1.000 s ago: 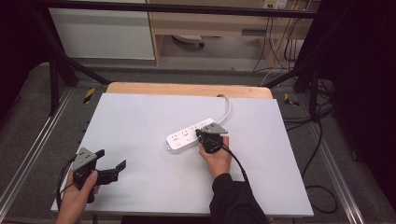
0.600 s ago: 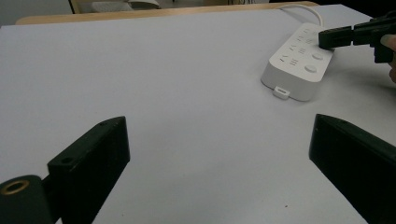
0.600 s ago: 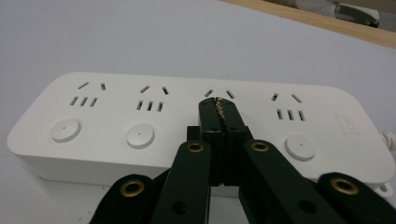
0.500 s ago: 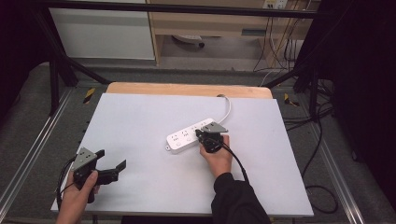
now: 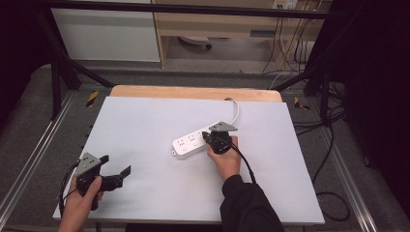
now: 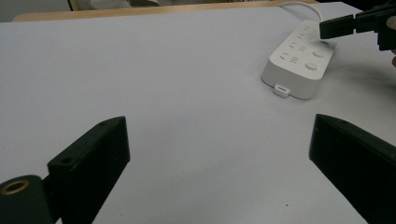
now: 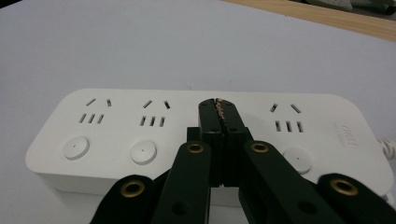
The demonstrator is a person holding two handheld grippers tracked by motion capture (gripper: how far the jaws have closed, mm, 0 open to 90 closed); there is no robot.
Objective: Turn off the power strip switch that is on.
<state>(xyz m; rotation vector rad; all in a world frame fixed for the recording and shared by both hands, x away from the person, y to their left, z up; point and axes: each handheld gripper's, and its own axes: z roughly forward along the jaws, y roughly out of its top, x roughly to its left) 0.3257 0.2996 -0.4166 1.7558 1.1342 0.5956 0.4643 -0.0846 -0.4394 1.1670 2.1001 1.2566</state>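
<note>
My right gripper [image 7: 218, 105] is fully shut, empty, tips over the strip's [image 7: 116, 135] third socket, left gripper [image 6: 219, 154] wide open, idle well short of strip; I reckon pressing off-centre could skid the strip across the table [image 5: 145, 130].

1. You can make out one small grey marking printed on the top face of the white power strip [image 7: 210, 135], at its cord end, in the right gripper view; it runs sideways and is too faint to read for certain.
2. You will find no other legible text, number or sign, on the tabletop [image 5: 145, 125] or elsewhere.
</note>
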